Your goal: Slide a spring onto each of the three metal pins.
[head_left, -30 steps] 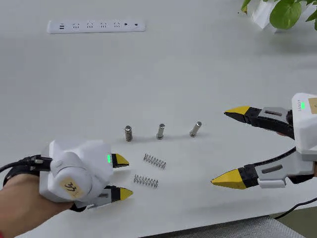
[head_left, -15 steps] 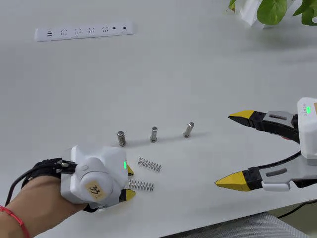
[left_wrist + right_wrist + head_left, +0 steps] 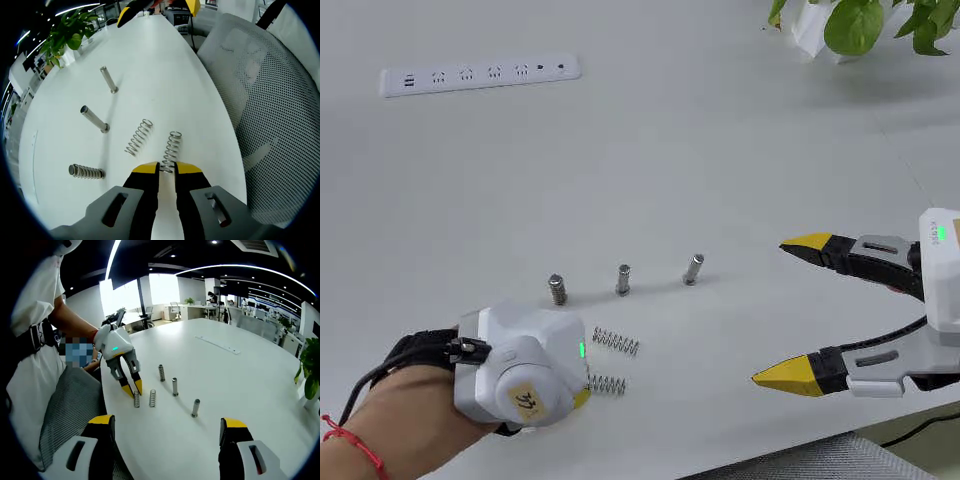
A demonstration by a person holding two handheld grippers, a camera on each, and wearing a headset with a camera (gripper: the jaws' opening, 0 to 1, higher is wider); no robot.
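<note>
Jaws of my left gripper (image 3: 166, 167) nearly meet around the end of the near spring (image 3: 172, 145), grip I cannot tell, second spring (image 3: 139, 136) beside it, bare pins (image 3: 94, 118) and spring-wrapped pin (image 3: 86, 171) beyond, right gripper (image 3: 796, 308) spread wide

In my head view the left hand-held gripper (image 3: 584, 384) hides its own tips; I can't tell whether they pinch the nearer spring (image 3: 608, 383).
</note>
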